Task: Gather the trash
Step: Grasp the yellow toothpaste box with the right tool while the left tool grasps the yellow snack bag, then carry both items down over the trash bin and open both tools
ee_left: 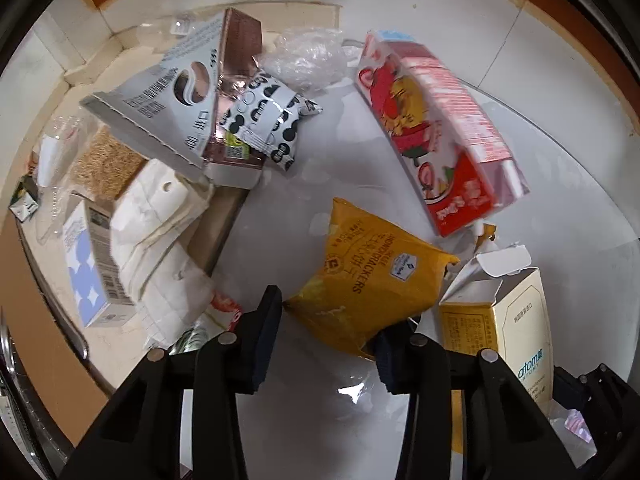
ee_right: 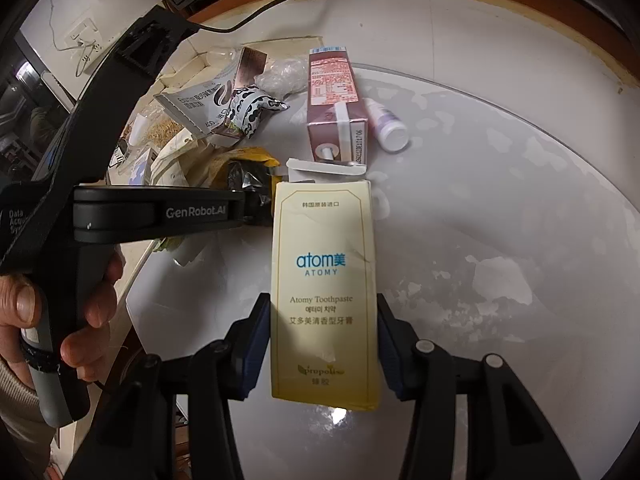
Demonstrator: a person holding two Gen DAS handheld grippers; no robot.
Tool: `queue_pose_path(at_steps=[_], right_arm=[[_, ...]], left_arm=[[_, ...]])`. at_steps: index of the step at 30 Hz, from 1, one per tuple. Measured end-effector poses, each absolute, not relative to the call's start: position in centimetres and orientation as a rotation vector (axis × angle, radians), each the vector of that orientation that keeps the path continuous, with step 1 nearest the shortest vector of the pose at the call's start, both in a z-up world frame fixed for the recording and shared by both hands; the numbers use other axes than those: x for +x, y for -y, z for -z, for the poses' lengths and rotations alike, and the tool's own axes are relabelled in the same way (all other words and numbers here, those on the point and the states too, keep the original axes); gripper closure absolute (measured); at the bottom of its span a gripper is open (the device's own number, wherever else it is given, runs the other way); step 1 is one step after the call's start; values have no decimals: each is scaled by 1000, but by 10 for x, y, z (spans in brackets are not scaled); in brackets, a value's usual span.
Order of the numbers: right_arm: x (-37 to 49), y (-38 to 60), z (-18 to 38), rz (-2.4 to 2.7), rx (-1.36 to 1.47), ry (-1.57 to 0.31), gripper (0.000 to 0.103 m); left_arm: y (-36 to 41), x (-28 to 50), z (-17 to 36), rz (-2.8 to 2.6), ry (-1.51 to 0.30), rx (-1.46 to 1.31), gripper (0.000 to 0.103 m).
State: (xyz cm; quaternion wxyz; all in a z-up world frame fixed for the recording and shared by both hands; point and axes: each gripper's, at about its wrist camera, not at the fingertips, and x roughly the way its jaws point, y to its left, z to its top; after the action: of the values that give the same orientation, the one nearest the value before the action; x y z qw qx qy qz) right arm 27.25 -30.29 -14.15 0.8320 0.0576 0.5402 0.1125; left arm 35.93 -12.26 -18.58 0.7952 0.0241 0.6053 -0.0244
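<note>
White glossy table [ee_right: 500, 220] w/ orange rim, trash strewn, wall socket [ee_right: 82, 40] behind.

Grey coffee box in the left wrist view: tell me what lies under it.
The grey coffee box leans over a straw-coloured pad and white folded packaging. Whatever lies deeper beneath it is covered.

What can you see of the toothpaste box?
The toothpaste box is a tall cream-yellow carton, cardboard by its look, printed "atom美 ATOMY" and "Atomy Toothpaste". Its far end is torn open, white flaps sticking up. It lies lengthwise between the right claw fingers, whose pads sit against its long sides, over the white table. The yellow cracker bag lies right beside it; whether they touch is unclear.
</note>
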Motion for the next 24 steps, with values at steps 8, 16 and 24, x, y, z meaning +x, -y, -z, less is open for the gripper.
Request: queue_pose_path(at_steps=[8,16,24], right_arm=[[250,310,132,-239,168,-1139,54],[224,311,116,-255,199,-1107,54],[191,302,101,-306,230,-1106,54]], left_arm=[[114,325,158,63,-1265,28,68],[115,268,116,108,-1226,15,68],[98,192,82,129,-1203,-3,71]])
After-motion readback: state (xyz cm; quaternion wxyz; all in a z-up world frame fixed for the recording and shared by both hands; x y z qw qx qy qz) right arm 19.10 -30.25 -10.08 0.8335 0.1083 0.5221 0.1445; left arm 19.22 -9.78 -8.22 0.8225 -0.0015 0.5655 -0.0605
